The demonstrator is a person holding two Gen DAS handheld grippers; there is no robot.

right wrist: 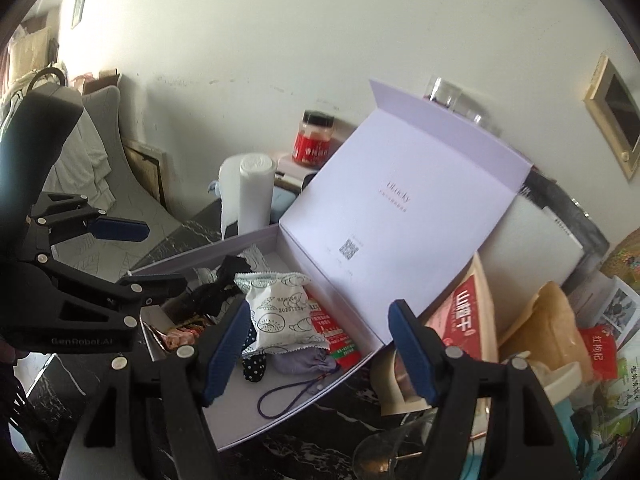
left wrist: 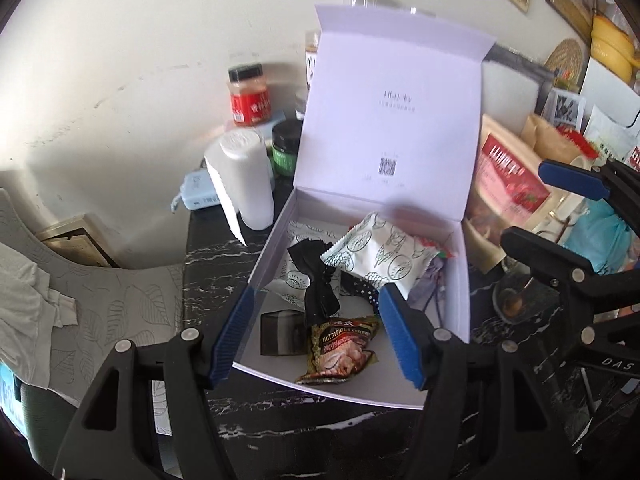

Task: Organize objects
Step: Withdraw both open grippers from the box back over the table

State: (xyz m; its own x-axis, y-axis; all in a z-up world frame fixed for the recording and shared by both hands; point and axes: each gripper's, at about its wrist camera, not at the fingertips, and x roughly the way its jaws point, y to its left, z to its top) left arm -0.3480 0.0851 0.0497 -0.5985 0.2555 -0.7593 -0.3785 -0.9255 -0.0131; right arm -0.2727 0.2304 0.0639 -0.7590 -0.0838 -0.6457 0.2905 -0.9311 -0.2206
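Observation:
A pale lilac box (left wrist: pixel 261 254) (right wrist: pixel 308 402) stands on the dark marble table with its lid (left wrist: pixel 392 120) (right wrist: pixel 400 208) raised. Inside lie a white printed snack packet (left wrist: pixel 376 256) (right wrist: pixel 280 312), a black bow (left wrist: pixel 316 280) (right wrist: pixel 216 288), a green cereal sachet (left wrist: pixel 340 348), a grey pouch with a cord (right wrist: pixel 304 362) and a red packet (right wrist: pixel 336 336). My left gripper (left wrist: pixel 318 336) (right wrist: pixel 140 256) hovers over the box's near left part, open and empty. Over the box's right corner my right gripper (right wrist: pixel 320 348) (left wrist: pixel 560 220) is open too, holding nothing.
A white paper roll (left wrist: pixel 248 180), a red-labelled jar (left wrist: pixel 248 96) and a green jar (left wrist: pixel 286 148) stand left of the box. Red and brown snack bags (right wrist: pixel 472 320) and a glass dish (left wrist: pixel 516 296) crowd the right. A grey chair (left wrist: pixel 100 300) with cloth sits at the left.

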